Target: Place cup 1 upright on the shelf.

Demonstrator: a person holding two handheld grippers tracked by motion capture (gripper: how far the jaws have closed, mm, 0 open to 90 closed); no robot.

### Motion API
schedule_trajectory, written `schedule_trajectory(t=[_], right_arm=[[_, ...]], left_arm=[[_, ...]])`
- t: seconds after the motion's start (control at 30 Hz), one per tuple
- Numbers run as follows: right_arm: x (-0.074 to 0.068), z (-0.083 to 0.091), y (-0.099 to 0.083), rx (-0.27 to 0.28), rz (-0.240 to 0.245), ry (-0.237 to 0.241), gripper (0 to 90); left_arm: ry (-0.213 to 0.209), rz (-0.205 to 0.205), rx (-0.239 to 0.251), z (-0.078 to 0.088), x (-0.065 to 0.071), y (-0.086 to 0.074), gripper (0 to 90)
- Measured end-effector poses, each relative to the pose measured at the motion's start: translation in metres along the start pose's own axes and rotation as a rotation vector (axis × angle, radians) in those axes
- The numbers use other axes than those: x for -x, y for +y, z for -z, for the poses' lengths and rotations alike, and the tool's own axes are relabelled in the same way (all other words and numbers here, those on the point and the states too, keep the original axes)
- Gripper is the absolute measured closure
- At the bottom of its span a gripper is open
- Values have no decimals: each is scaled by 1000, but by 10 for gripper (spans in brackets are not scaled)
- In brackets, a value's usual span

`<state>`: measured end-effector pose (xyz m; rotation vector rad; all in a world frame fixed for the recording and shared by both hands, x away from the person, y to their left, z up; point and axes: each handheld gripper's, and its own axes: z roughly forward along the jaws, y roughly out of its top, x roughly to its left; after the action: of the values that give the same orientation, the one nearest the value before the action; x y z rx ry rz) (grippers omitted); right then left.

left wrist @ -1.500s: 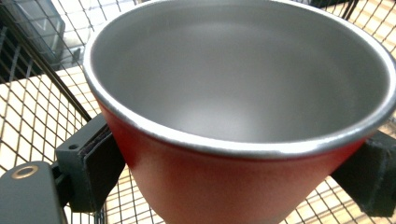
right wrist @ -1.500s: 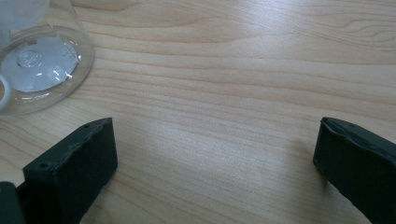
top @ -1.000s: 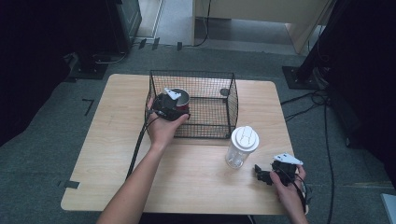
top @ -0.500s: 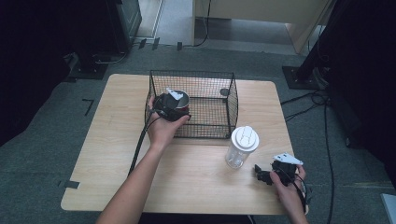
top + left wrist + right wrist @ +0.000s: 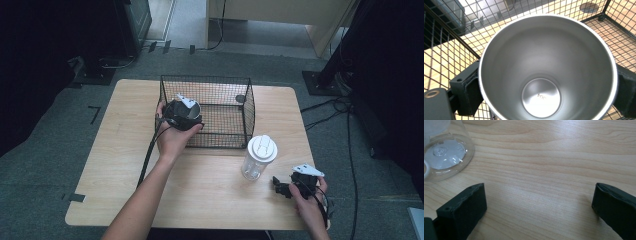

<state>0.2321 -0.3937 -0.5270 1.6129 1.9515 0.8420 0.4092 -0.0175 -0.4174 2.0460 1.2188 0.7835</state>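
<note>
Steel cup (image 5: 547, 67) rim and clear bottle (image 5: 444, 152) cut off by frame edges

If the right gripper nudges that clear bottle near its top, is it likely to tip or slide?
The clear bottle stands upright, tall and narrow, so a high nudge would probably tip it. It looks empty, so likely light. On the smooth wooden table, a low push would more likely slide it.

The left hand (image 5: 172, 140) reaches up from the bottom of the frame, its left gripper (image 5: 182, 114) near the centre, jaws clamped on a steel cup (image 5: 547, 67). The right gripper (image 5: 285, 186) sits at lower right, jaws spread wide
</note>
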Motion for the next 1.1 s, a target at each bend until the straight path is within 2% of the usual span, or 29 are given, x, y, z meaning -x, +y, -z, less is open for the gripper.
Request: schedule_trajectory(t=[0.4, 0.57, 1.1], right_arm=[[0, 0, 0, 0, 0, 0, 0], [0, 0, 0, 0, 0, 0, 0], [0, 0, 0, 0, 0, 0, 0]], left_arm=[[14, 2, 18, 7, -2, -2, 39], [18, 5, 41, 12, -2, 0, 39], [-7, 4, 88, 23, -3, 2, 0]])
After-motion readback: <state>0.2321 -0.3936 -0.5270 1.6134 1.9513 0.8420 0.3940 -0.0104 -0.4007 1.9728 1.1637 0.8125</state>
